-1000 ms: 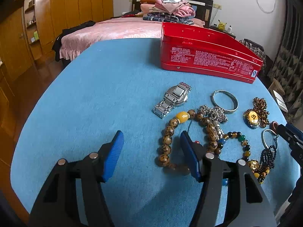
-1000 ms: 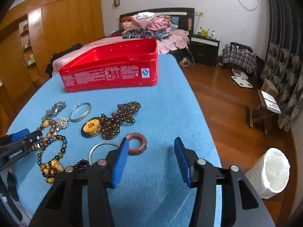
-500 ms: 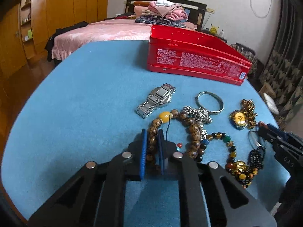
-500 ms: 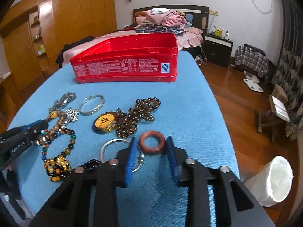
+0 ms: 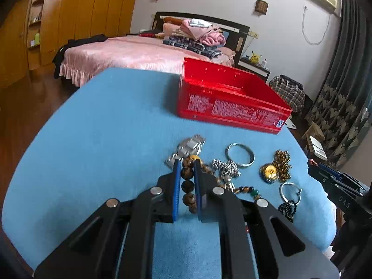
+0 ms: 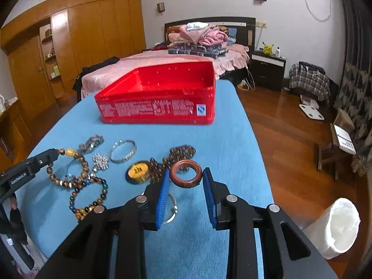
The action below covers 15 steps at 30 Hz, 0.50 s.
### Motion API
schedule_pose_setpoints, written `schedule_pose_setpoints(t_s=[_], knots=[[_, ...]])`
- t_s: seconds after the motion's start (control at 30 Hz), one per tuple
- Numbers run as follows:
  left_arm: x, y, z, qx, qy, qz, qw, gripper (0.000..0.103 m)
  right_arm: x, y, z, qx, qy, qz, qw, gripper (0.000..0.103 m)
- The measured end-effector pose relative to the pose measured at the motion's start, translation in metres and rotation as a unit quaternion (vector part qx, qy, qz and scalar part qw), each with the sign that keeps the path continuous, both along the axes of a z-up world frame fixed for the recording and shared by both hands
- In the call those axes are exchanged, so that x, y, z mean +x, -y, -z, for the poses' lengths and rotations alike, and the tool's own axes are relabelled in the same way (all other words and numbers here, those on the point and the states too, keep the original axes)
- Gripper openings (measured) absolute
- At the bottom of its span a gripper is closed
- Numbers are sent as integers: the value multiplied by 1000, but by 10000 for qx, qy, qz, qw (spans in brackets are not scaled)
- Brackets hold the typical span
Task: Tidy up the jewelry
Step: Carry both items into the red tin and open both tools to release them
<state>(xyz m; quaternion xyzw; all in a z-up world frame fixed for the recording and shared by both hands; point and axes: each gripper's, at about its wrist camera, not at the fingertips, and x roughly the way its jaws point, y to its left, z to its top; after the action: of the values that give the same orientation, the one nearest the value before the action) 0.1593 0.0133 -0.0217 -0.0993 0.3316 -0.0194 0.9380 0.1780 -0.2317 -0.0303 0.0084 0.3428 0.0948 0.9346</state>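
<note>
While clamped — brown bead bracelet point(image 5: 187, 181) within left claw point(image 5: 186, 162) | ring point(image 6: 185, 173) within right claw point(image 6: 186, 174)

Brown ring point(image 6: 185, 173) in right claw point(image 6: 186, 176) (above blue table point(image 6: 227, 139))

A bright blue cloth-covered desk point(image 6: 232, 125) is carrying a glossy red rectangular box point(image 6: 158, 111) printed with white lettering. In front of the box, a brown mottled bead bracelet point(image 5: 187, 174) with one yellow bead is showing between the blue-padded black left tongs point(image 5: 186, 162). A reddish-brown wooden ring point(image 6: 185, 173) is sitting between the blue-padded black right tongs point(image 6: 185, 171). Left of that ring, a round yellow pendant point(image 6: 137, 171) with dark markings is gleaming, and a shiny silver bangle point(image 6: 122, 150) is lying nearer the box. A multicoloured bead bracelet point(image 6: 89, 196) is mixing green, blue, red and amber.
</note>
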Motion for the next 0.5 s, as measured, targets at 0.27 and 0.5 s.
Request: schedule_pose_setpoints(t_s=[0.27,0.5], knots=[[11,7,-28,-129,354,107,9992,10,15,-5,-19,98,228,-89,9997,29],[29,9,-54,-270,704,136,9971,10,43,-13,-43,191,521,-164,9983,29]])
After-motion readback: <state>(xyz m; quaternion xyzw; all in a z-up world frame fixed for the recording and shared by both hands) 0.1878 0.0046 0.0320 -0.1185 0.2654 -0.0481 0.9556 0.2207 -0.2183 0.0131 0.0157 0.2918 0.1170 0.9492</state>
